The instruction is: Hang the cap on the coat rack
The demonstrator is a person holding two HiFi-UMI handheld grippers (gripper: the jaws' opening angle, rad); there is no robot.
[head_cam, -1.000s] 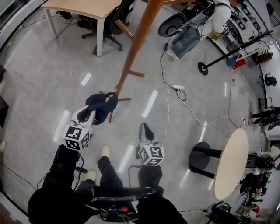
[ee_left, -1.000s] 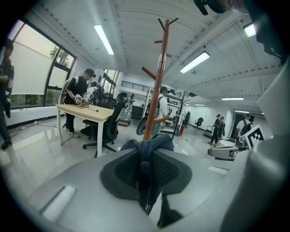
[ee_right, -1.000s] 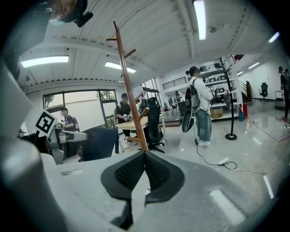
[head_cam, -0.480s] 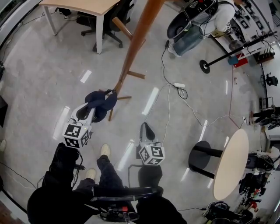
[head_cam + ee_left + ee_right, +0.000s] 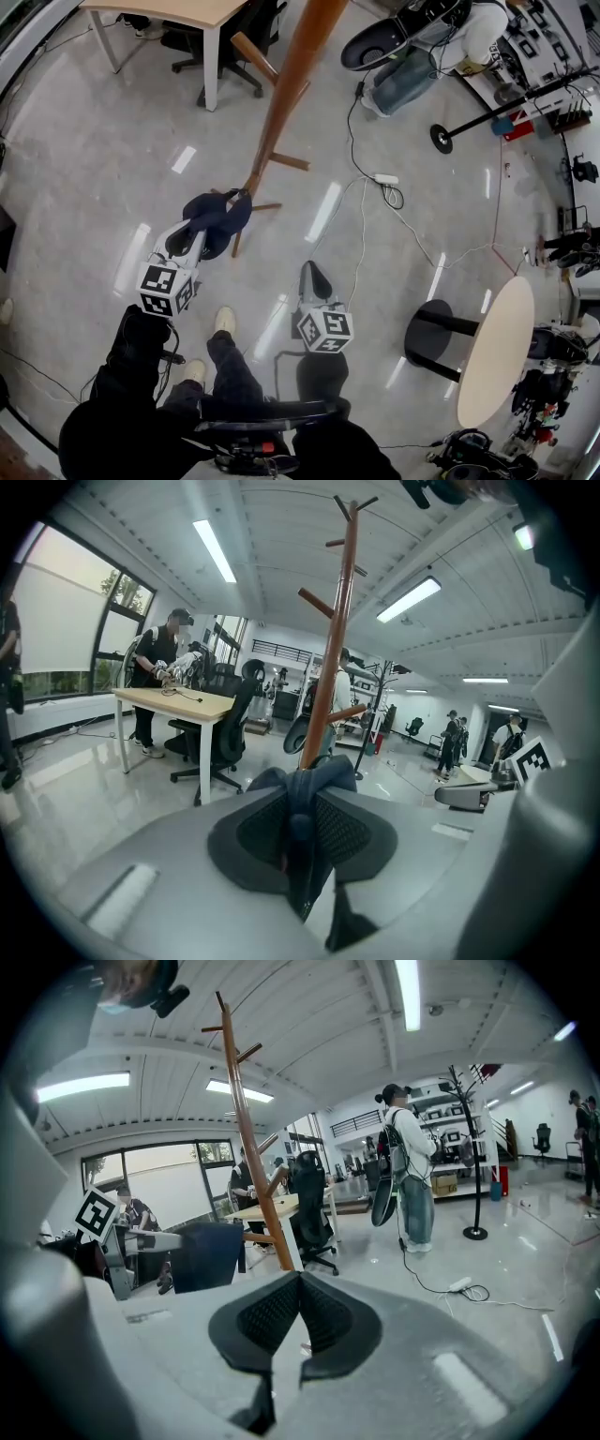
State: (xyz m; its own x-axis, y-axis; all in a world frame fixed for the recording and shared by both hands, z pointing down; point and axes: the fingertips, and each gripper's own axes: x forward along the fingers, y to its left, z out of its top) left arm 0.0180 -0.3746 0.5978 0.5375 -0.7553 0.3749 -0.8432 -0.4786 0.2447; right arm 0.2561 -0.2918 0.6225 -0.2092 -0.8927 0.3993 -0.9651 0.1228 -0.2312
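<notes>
Left gripper jaws pinch the navy cap, short of the wooden coat rack; right gripper closed, empty. Not hung yet: raising it onto a peg remains.

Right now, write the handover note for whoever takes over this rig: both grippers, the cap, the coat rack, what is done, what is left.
Left gripper: shut on the dark blue cap, with the fabric pinched between its pads.
Right gripper: shut and empty, held to the right of the left one.
Coat rack: stands just ahead on the floor; the pegs in view are bare.
Done: the cap is gripped and faces the rack.
Left: raise the cap to a peg, hook it on, open the left jaws and back away.
</notes>
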